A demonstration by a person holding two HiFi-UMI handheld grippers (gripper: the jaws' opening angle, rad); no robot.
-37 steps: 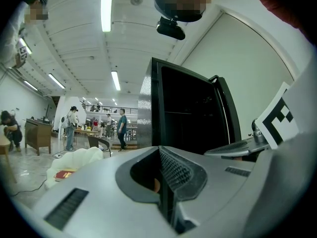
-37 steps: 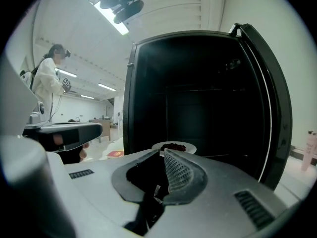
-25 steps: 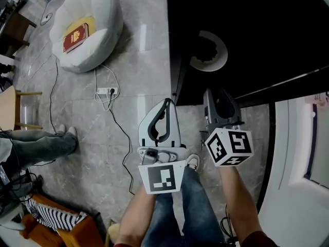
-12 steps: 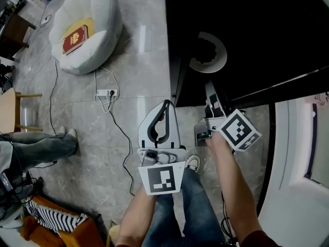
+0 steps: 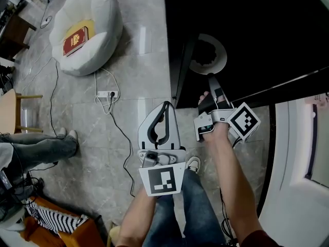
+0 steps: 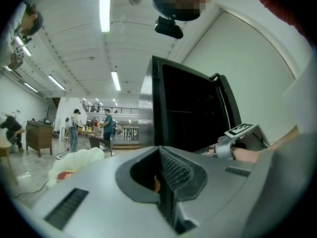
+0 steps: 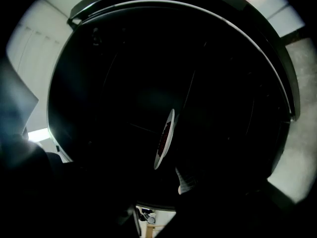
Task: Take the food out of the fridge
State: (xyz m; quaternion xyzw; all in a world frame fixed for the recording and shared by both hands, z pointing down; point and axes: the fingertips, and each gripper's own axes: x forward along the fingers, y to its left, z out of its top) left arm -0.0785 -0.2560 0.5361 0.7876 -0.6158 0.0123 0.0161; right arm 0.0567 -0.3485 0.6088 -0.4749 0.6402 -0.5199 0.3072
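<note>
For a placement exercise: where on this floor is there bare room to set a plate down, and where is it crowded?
Bare tiles lie between the beanbag and the fridge, past the power strip. A second patch lies between the bystander's legs and the black cable. The lower left, round the orange bag, is crowded.

On my feed, the grey marble-tiled floor [image 5: 139, 45] carries nearly everything. A white beanbag [image 5: 100, 24] sits on it at the upper left. Just below that lies a white power strip [image 5: 107, 92], with a black cable [image 5: 122, 133] trailing across the tiles toward me. A bystander's shoes [image 5: 66, 133] rest at the left. The black fridge [image 5: 257, 24] stands on the right. Inside it I see a white plate [image 5: 222, 53], but the shelf beneath is lost in the dark
</note>
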